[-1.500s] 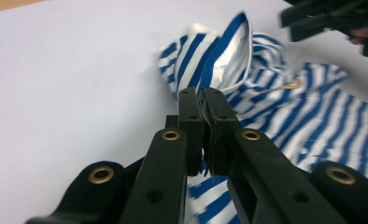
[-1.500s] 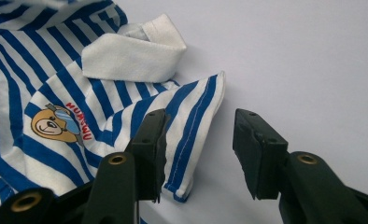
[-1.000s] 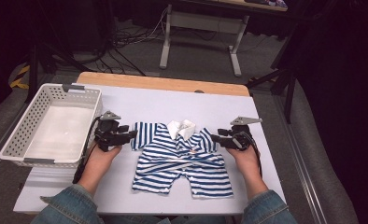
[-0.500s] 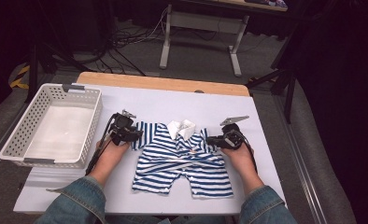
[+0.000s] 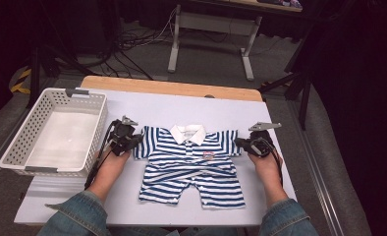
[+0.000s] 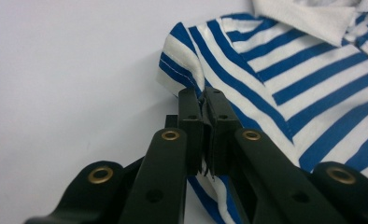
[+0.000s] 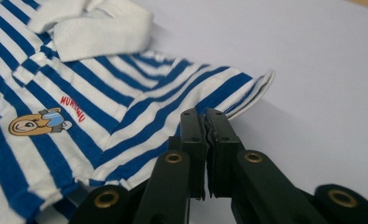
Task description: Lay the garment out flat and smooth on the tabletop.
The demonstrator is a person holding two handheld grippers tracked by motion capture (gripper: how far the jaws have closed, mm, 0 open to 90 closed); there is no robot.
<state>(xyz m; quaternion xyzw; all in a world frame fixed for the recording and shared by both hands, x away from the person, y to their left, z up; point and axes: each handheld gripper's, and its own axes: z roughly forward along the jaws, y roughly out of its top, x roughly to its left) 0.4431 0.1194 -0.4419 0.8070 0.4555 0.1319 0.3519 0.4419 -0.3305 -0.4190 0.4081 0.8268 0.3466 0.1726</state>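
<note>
High view has the striped romper (image 5: 191,167) lying flat, front up, in the middle of the white tabletop (image 5: 181,105), with a white basket (image 5: 54,130) just beside it on the left. The left gripper (image 5: 132,140) sits at the garment's left sleeve (image 6: 182,58) and the right gripper (image 5: 243,144) at the right sleeve (image 7: 229,91). Both pairs of jaws have just been closing, and in the gripper views each pair is pinched together on striped fabric at the lower edge of its sleeve. The step in hand looks like taking hold of both sleeves, probably to fold the garment or lift it. The next move would call for both hands to rise or swing inward together, evenly, so that the thin pinch of cloth does not slip out and the body does not bunch
</note>
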